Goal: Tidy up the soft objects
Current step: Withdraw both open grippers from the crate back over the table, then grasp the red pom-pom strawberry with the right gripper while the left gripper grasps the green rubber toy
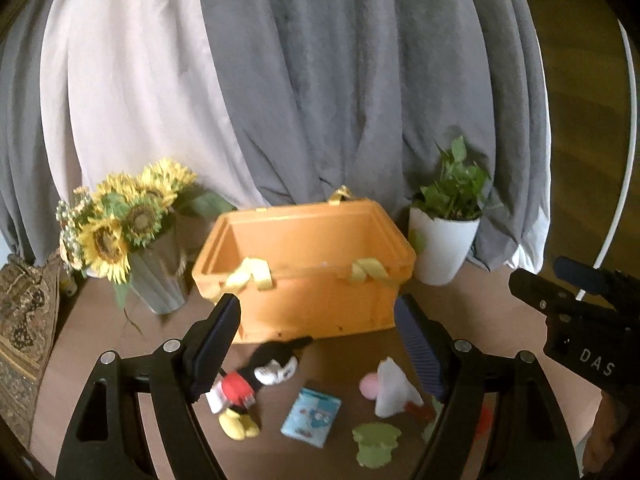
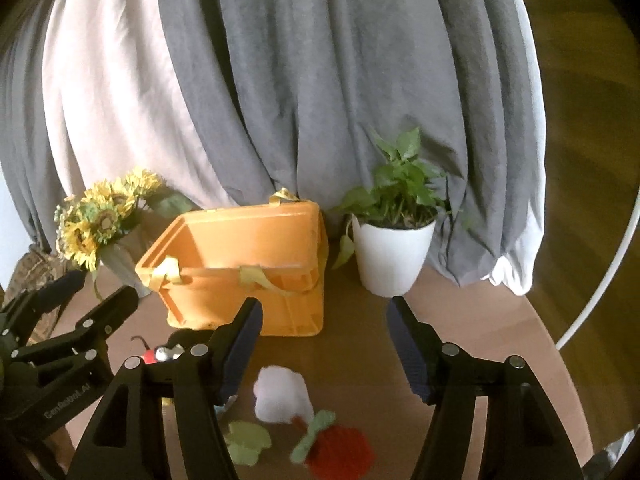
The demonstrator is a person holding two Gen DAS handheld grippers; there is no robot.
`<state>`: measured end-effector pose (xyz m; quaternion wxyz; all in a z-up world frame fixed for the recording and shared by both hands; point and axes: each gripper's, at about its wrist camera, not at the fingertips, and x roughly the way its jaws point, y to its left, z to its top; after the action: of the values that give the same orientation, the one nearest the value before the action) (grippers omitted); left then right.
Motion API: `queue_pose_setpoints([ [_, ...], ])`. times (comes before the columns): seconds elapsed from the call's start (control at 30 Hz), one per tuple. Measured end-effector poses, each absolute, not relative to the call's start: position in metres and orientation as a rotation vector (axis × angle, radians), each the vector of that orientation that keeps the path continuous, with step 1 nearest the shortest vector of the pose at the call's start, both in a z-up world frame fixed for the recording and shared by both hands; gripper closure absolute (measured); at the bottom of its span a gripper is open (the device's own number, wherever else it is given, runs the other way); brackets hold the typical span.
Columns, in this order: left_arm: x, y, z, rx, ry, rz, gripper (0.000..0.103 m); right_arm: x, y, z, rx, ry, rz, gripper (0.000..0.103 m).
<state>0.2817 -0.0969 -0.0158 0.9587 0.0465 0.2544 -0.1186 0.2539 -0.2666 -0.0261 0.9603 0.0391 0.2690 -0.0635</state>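
While both grippers (image 1: 318,346) (image 2: 324,350) are held spread, nothing pinched, mouse doll (image 1: 250,384) is best taken at red middle, then dropped into orange bin (image 1: 304,280).

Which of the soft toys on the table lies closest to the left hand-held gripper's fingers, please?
The mouse plush in red shorts: it lies against the left finger, while the blue pouch, white plush and green piece lie apart.

Grey and white curtains (image 1: 320,80), brown round table (image 2: 480,340), daylight
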Motion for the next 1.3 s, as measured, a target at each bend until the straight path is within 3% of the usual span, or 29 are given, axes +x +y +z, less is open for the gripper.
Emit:
queue_pose_setpoints([
  [1.3, 0.249, -0.120, -0.144, 0.130, 0.858, -0.338, 0.024, 0.231, -0.280, -0.147, 0.122, 0.871, 0.017, 0.037],
])
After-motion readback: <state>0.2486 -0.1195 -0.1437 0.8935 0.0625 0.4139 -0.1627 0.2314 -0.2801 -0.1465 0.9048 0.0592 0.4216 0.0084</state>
